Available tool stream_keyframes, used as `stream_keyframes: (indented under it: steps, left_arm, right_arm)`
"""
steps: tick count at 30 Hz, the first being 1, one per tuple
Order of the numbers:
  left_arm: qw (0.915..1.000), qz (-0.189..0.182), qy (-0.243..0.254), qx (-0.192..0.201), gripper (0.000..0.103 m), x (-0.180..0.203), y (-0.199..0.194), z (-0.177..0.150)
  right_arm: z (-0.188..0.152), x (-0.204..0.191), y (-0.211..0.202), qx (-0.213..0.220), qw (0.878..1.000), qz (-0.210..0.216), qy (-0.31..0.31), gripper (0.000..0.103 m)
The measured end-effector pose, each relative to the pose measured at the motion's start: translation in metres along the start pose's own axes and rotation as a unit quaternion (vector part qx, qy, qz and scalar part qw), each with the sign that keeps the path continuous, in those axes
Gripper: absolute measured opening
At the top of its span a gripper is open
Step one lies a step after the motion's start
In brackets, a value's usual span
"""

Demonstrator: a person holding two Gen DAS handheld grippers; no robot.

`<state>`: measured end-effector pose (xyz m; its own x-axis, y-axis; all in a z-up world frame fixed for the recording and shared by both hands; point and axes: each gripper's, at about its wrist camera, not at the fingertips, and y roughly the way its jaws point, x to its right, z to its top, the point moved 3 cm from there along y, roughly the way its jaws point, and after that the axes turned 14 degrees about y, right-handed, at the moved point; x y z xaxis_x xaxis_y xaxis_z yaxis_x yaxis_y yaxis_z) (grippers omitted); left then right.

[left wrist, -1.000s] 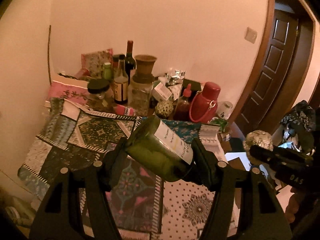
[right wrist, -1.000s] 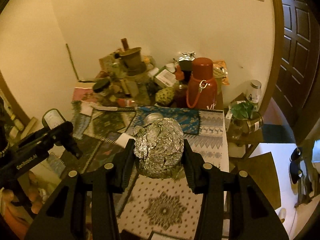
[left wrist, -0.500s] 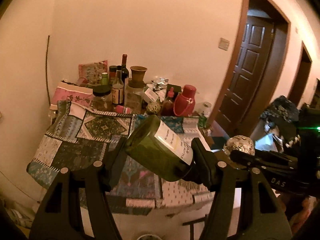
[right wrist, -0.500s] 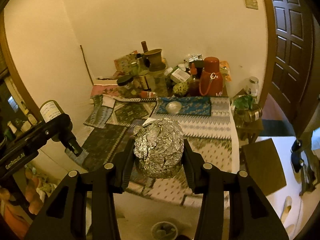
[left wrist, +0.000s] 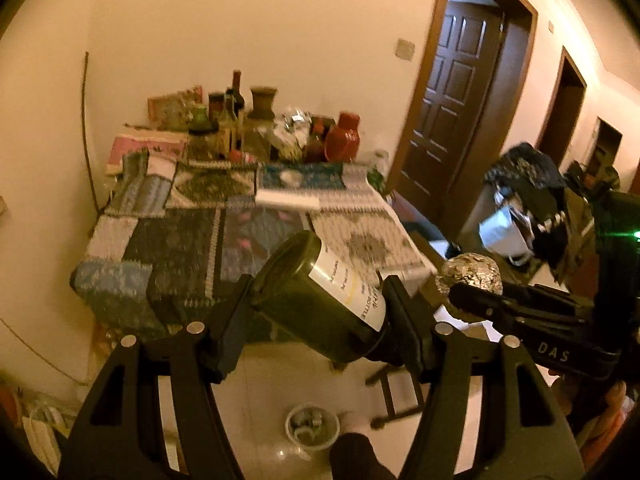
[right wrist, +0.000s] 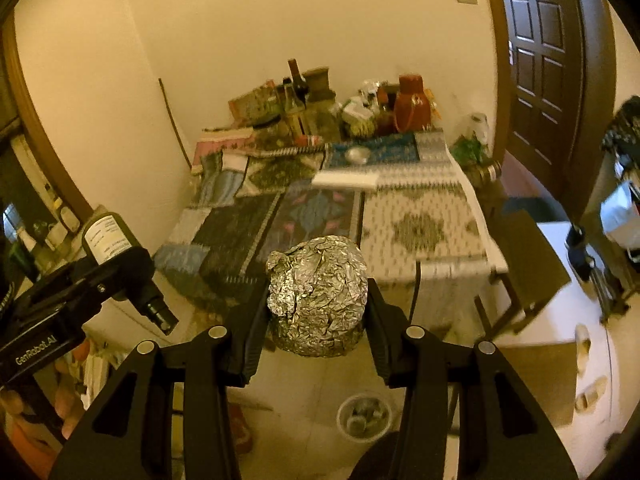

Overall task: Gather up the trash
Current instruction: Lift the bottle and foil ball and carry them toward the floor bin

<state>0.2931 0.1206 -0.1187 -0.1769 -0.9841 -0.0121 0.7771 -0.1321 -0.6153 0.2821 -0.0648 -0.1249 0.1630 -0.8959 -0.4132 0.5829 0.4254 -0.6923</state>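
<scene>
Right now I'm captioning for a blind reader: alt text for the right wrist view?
The right gripper clamps a crumpled foil ball above the floor, before a cloth-covered table. At left, the left gripper holds a green bottle.

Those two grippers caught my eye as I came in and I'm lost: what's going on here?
A person is clearing trash, one gripper in each hand. The left gripper is shut on a dark green bottle, lying tilted across its fingers. The right gripper is shut on a ball of crumpled foil. Both loads hang clear of the cloth-covered table, above the floor, where a small round bin stands just below.
</scene>
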Motion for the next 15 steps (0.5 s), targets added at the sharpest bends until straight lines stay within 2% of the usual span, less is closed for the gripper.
stream_keyframes:
  steps: [5, 9, 15]
  left_arm:
    - [0.9993, -0.02, 0.0, -0.031, 0.063, 0.008, -0.002, -0.026]
    - [0.9979, -0.029, -0.013, -0.056, 0.063, 0.008, 0.009, -0.049]
    - [0.9932, -0.031, -0.04, -0.105, 0.063, 0.007, 0.054, -0.099]
  right_arm:
    - [-0.03, 0.002, -0.005, -0.026, 0.999, -0.016, 0.012, 0.042]
    - [-0.046, 0.012, 0.009, -0.053, 0.998, -0.027, 0.013, 0.042]
    - [-0.08, 0.033, 0.051, -0.097, 0.994, -0.044, 0.002, 0.042]
